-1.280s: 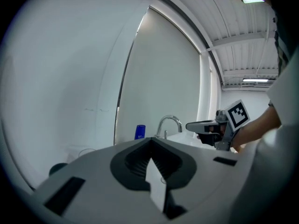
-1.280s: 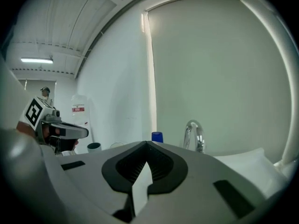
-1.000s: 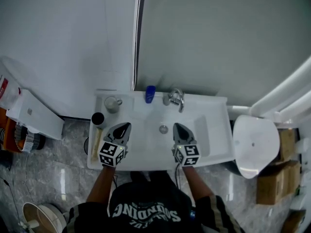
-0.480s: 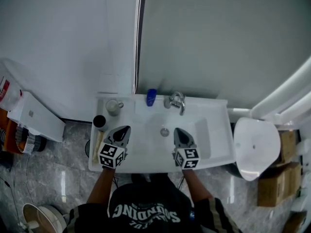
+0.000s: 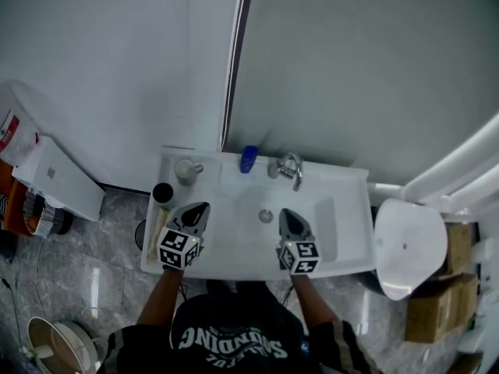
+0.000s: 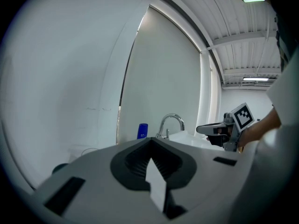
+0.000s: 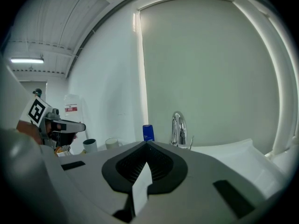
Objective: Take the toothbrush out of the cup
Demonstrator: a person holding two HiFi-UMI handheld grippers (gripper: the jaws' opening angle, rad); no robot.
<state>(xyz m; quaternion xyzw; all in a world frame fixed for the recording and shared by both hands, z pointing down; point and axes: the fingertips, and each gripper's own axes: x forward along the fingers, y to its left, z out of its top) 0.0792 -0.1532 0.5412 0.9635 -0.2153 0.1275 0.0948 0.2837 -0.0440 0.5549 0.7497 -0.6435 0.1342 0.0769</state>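
Note:
A pale cup [image 5: 185, 170] stands on the back left corner of the white sink [image 5: 343, 232], with a dark cup [image 5: 162, 192] just in front of it. Both cups show small in the right gripper view, the pale cup [image 7: 112, 143] beside the dark cup [image 7: 89, 145]. I cannot make out a toothbrush in either. My left gripper [image 5: 200, 206] hangs over the sink's front left, shut and empty, short of the cups. My right gripper [image 5: 285, 213] is shut and empty over the basin's front right. Each gripper view shows its own jaws closed, on the left gripper [image 6: 150, 140] and on the right gripper [image 7: 147, 143].
A chrome faucet [image 5: 287, 166] and a blue bottle [image 5: 249, 159] stand at the sink's back edge. A beige strip [image 5: 156, 228] lies along the left rim. A white toilet lid [image 5: 409, 244] and cardboard boxes [image 5: 429, 310] are on the right, a white box [image 5: 58, 181] on the left.
The head view has shifted a little. Both grippers keep their places over the front of the sink, still closed.

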